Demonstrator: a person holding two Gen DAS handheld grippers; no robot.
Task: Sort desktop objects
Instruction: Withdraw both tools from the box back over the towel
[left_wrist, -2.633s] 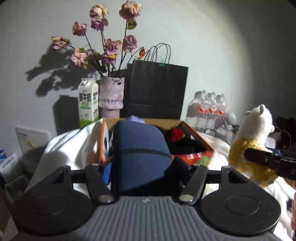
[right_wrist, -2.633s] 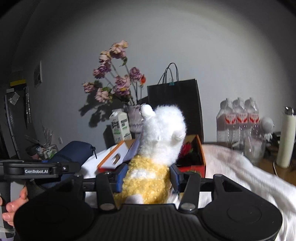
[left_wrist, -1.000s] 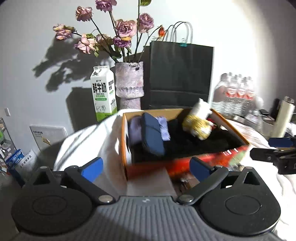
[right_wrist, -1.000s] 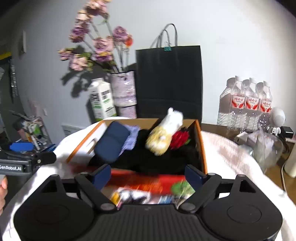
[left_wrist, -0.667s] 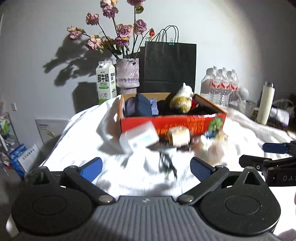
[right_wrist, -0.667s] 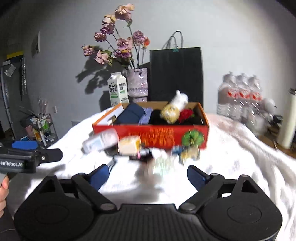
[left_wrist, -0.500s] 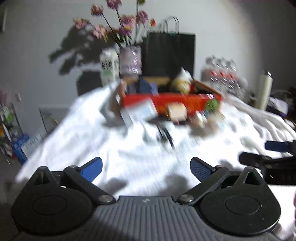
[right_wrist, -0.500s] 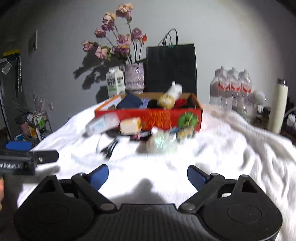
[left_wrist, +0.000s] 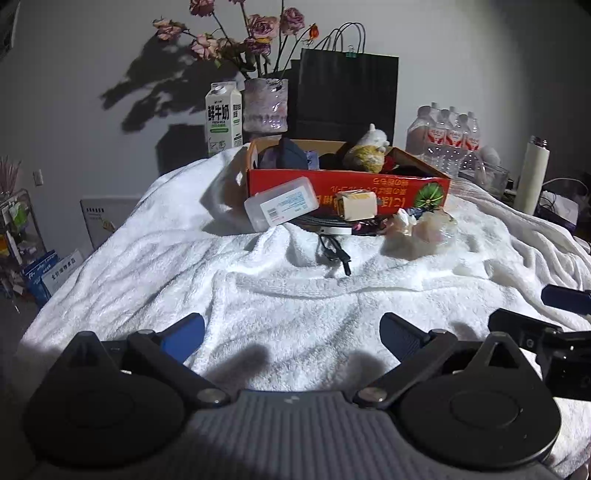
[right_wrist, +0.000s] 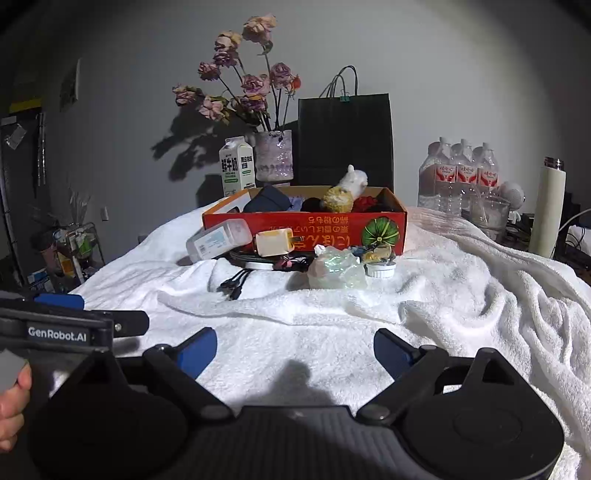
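With both the left gripper (left_wrist: 291, 334) and right gripper (right_wrist: 294, 347) spread wide and empty, we judged it best to approach the clear case (right_wrist: 218, 239) (leaning on the red box (right_wrist: 332, 225)) squarely, avoiding the cables (right_wrist: 236, 282).

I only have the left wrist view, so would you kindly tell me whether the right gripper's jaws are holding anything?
Observer: No. The right gripper has its jaws wide apart above the white towel, with nothing between them.
Operator: Thank you. Is anything tucked beside the crinkled clear plastic bag?
Observer: Yes. A small white round cap lies on the towel at the bag's right side, in front of the red cardboard box.
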